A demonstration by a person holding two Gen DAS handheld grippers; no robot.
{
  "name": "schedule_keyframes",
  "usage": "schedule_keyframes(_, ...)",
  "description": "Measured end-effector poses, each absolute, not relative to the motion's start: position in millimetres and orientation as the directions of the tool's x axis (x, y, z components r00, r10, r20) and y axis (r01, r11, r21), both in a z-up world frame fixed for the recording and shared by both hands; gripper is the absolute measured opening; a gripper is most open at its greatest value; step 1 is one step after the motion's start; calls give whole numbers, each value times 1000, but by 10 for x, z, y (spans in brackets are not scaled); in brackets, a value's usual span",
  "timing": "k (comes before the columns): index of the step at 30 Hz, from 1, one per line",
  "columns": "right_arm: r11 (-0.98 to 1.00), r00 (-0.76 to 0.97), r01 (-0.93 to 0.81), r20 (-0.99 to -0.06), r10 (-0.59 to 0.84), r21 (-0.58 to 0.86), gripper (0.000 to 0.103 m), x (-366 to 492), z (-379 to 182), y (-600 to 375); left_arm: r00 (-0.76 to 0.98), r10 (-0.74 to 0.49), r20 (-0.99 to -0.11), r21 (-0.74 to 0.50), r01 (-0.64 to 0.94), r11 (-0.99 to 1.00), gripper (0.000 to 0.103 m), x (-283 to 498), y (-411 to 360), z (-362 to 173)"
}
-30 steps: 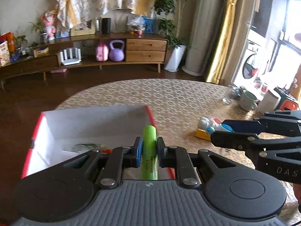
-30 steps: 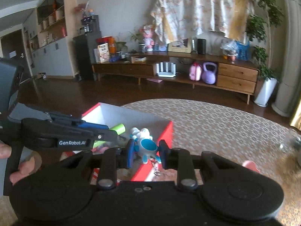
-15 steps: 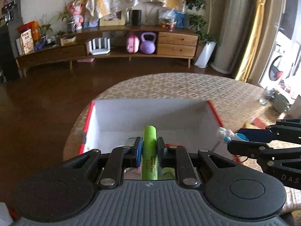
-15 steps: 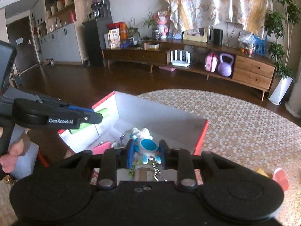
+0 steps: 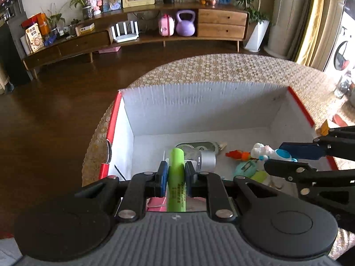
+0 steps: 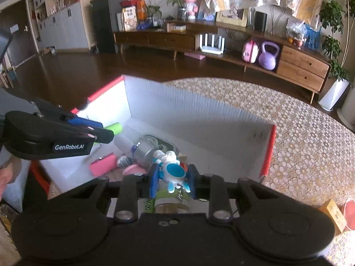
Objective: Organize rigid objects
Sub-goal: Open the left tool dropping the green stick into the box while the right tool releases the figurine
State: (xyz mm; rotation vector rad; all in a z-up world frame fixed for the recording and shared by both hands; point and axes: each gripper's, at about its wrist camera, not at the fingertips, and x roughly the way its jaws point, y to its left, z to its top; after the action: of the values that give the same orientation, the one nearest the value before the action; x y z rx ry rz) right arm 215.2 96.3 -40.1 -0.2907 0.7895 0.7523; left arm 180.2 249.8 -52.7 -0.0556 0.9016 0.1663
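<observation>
My left gripper point(image 5: 175, 178) is shut on a green highlighter point(image 5: 176, 177) and holds it over the near left part of a white box with red edges point(image 5: 199, 108). My right gripper point(image 6: 173, 178) is shut on a small blue and white figure keychain point(image 6: 172, 173) and holds it over the box point(image 6: 199, 115). The right gripper also shows in the left wrist view point(image 5: 286, 157), the left gripper in the right wrist view point(image 6: 97, 133). In the box lie a silver-capped bottle point(image 6: 142, 148), a pink item point(image 6: 103, 164), an orange toy point(image 5: 237, 155) and more.
The box sits on a round table with a woven cover point(image 6: 310, 144). A yellow block point(image 6: 332, 212) and a pink piece point(image 6: 350, 210) lie on the table to the right of the box. A low wooden sideboard point(image 5: 155, 31) stands across the dark floor.
Both grippers have moved forward and down over the box with their objects still held. The box now fills the middle of both views.
</observation>
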Motion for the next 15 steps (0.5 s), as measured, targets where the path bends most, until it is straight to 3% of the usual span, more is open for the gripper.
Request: schedule_keyframes(15, 714, 425, -700, -797, 430, 13, 27, 2244, -669, 1125, 561, 106, -821, 24, -151, 988, 16, 1939, 2509, -723)
